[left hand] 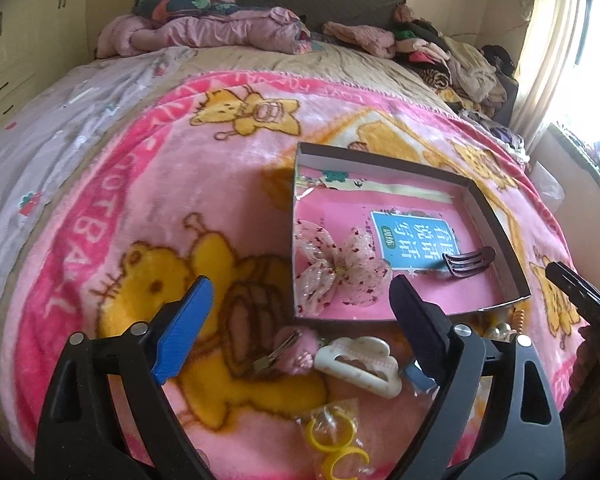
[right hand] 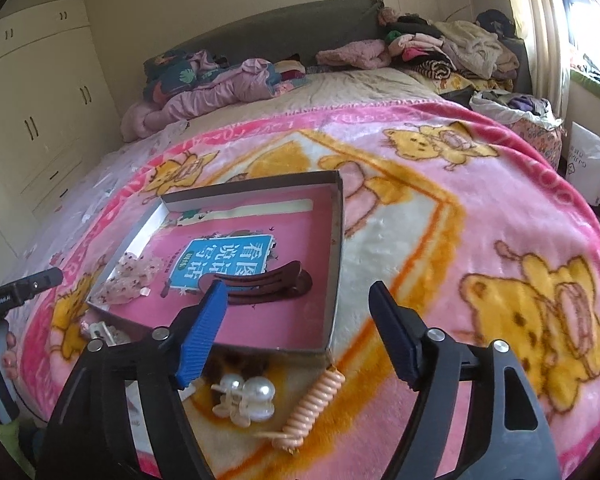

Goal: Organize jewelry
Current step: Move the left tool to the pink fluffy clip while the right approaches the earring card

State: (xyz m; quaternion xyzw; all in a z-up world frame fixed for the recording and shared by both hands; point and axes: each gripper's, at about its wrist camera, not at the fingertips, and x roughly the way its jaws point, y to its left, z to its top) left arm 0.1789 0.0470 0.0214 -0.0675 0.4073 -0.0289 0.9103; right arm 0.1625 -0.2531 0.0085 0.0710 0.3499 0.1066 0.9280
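A pink fleece blanket (left hand: 148, 184) printed with yellow cartoon cats spreads over the bed ahead of both grippers; along its border, upside-down lettering reads in part "LOVE FOOTBALL". Beyond the left gripper (left hand: 300, 312) and slightly to its right lies a shallow open box (left hand: 496, 216) with grey card walls and a pink lining; the same box sits ahead of the right gripper (right hand: 298, 312), to its left. A blue label (right hand: 228, 260) on the lining carries large white Chinese characters, which I cannot read reliably. Inside the box, near its left wall, rests a sheer pink bow (left hand: 340, 272) speckled with dark red dots, and toward the right side a dark brown duckbill hair clip (right hand: 268, 286) with long curved prongs lies partly over the label. Between the left gripper's fingers, outside the box on the blanket, sit a cream claw clip (left hand: 360, 364), a pink fluffy pompom clip (left hand: 296, 352) with a metal bar, and closest in, yellow rings (left hand: 336, 440) in a clear bag. Between the right gripper's fingers lie a pearl claw clip (right hand: 244, 398) and a peach spiral hair tie (right hand: 316, 408), both just outside the box's near wall. Both grippers stand wide apart and hold nothing, their blue ribbed pads (left hand: 184, 328) facing inward.
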